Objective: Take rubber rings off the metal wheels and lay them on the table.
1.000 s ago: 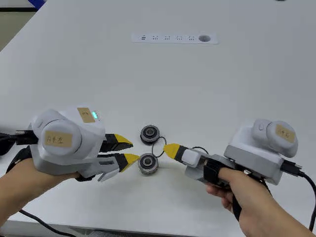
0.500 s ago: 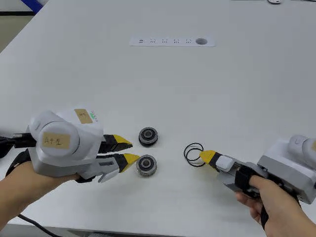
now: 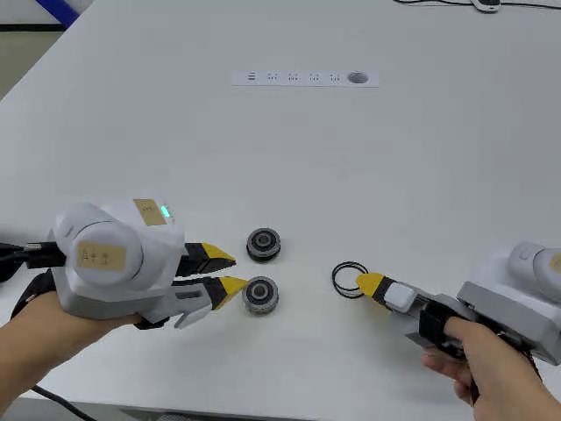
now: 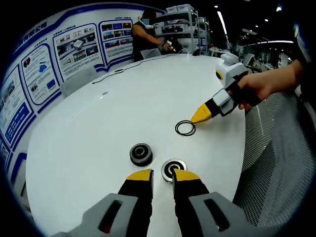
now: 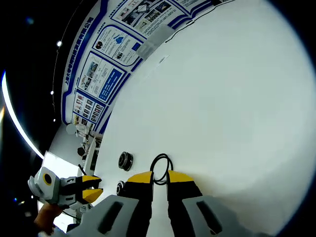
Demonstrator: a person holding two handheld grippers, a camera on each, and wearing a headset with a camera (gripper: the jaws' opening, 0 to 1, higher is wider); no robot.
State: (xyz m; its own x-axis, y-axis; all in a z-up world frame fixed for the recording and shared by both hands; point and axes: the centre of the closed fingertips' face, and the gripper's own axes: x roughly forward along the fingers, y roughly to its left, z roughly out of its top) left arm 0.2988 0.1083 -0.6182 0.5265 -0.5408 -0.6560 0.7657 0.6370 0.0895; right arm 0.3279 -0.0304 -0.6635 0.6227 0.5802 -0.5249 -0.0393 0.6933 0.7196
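Two metal wheels lie on the white table [image 3: 289,167]: the far wheel [image 3: 264,245] [image 4: 141,154] [image 5: 126,160] and the near wheel [image 3: 260,294] [image 4: 174,169] [image 5: 120,186]. My left gripper [image 3: 226,270] [image 4: 162,175] is open, its yellow tips just left of the near wheel and apart from it. Two overlapping black rubber rings [image 3: 349,279] [image 4: 185,128] [image 5: 160,165] lie flat on the table right of the wheels. My right gripper [image 3: 368,283] [image 5: 160,177] rests at their near edge, its jaws a narrow gap apart with the rings' edge between the tips.
A white power strip [image 3: 305,78] lies flat at the middle of the far table. A cable [image 3: 465,4] runs along the far right edge. In the left gripper view a person [image 4: 145,32] stands beyond the table's far end.
My right gripper drew the rubber rings away from the wheels to the right and stopped with them flat on the table. The left gripper and both wheels stayed put.
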